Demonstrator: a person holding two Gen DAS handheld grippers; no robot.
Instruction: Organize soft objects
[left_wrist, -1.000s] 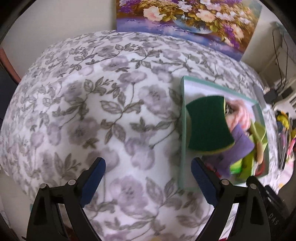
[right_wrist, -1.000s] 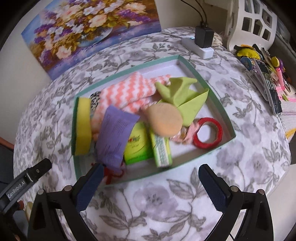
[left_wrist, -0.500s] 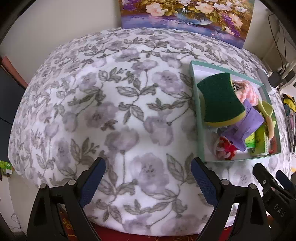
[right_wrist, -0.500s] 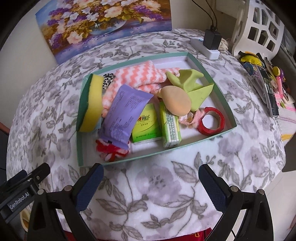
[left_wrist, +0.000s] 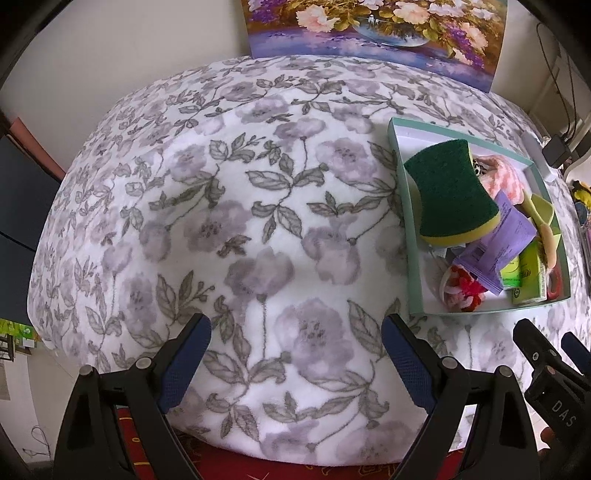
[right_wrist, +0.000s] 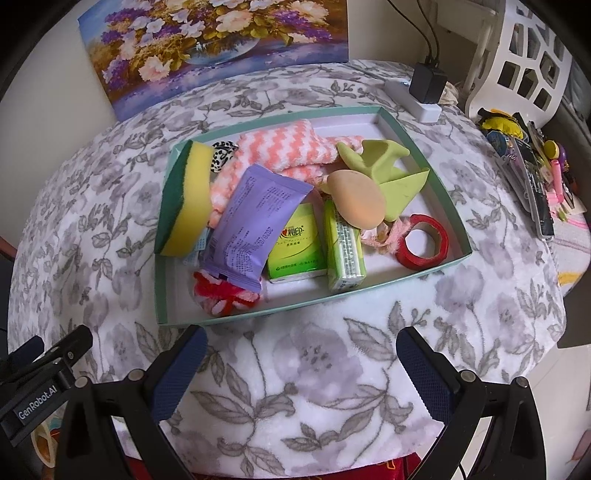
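Note:
A teal box (right_wrist: 456, 218) (left_wrist: 400, 188) on the floral blanket holds soft items. A green-and-yellow sponge (right_wrist: 186, 195) (left_wrist: 450, 192) leans on its left wall. Beside it lie a purple packet (right_wrist: 255, 214), a pink zigzag cloth (right_wrist: 284, 151), two green tissue packs (right_wrist: 295, 243), a tan puff (right_wrist: 356, 199), a light green piece (right_wrist: 384, 162), a red ring (right_wrist: 424, 242) and a red-and-white yarn ball (right_wrist: 221, 295). My right gripper (right_wrist: 301, 360) stands open just before the box's near wall. Left of the box, my left gripper (left_wrist: 295, 349) is open over bare blanket.
A flower painting (right_wrist: 218, 48) leans on the wall behind the table. A white power strip with a black charger (right_wrist: 424, 92) lies behind the box. Small colourful items (right_wrist: 532, 166) crowd the right side, by a white lattice stand (right_wrist: 521, 62). Floral blanket (left_wrist: 221, 221) spreads left.
Both grippers have pulled back and up from the box, so it looks smaller and farther. The items in the box lie as before.

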